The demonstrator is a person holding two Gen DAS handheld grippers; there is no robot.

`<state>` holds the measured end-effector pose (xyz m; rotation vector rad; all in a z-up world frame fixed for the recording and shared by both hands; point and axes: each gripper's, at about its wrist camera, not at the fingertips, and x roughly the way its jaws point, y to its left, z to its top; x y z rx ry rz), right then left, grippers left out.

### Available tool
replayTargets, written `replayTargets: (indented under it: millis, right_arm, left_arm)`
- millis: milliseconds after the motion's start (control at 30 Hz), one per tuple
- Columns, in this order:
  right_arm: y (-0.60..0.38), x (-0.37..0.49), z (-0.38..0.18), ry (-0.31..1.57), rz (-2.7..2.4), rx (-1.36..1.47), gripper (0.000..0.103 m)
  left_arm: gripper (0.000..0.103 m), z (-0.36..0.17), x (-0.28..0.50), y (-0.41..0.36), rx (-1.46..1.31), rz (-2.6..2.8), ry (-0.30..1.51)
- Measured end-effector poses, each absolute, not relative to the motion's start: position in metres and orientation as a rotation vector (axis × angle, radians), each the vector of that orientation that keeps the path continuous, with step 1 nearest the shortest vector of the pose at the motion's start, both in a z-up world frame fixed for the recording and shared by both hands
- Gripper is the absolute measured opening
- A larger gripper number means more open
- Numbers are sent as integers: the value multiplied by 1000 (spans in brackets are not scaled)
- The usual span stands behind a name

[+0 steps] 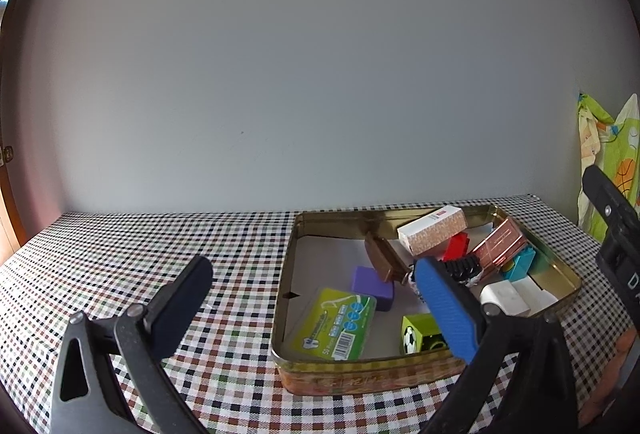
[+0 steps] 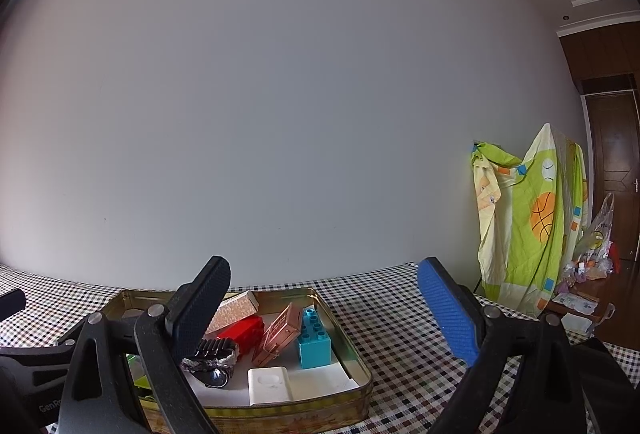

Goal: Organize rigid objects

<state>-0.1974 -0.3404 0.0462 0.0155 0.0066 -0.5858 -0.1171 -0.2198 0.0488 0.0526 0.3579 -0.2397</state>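
A gold metal tin (image 1: 288,258) sits on the checked tablecloth and also shows in the right wrist view (image 2: 352,350). Inside lie a green card pack (image 1: 336,324), a purple block (image 1: 372,288), a brown block (image 1: 384,258), a white-and-tan box (image 1: 432,230), a red brick (image 2: 244,330), a copper box (image 2: 280,334), a teal brick (image 2: 314,338), a white case (image 2: 269,385) and a green football cube (image 1: 418,332). My left gripper (image 1: 316,308) is open and empty over the tin's near left side. My right gripper (image 2: 324,310) is open and empty above the tin's right part.
The checked tablecloth (image 1: 140,254) spreads left of the tin up to a plain grey wall. A green patterned cloth (image 2: 528,218) hangs at the right, with bags and a side table (image 2: 580,298) below it. A wooden door (image 2: 616,170) stands far right.
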Motion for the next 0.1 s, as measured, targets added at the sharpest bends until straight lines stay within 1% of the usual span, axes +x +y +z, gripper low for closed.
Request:
replayTargets:
  millis: [100]
  right_arm:
    - [-342, -198, 46, 10, -584, 16, 97]
  left_arm:
    - [103, 49, -117, -221, 60, -232, 358]
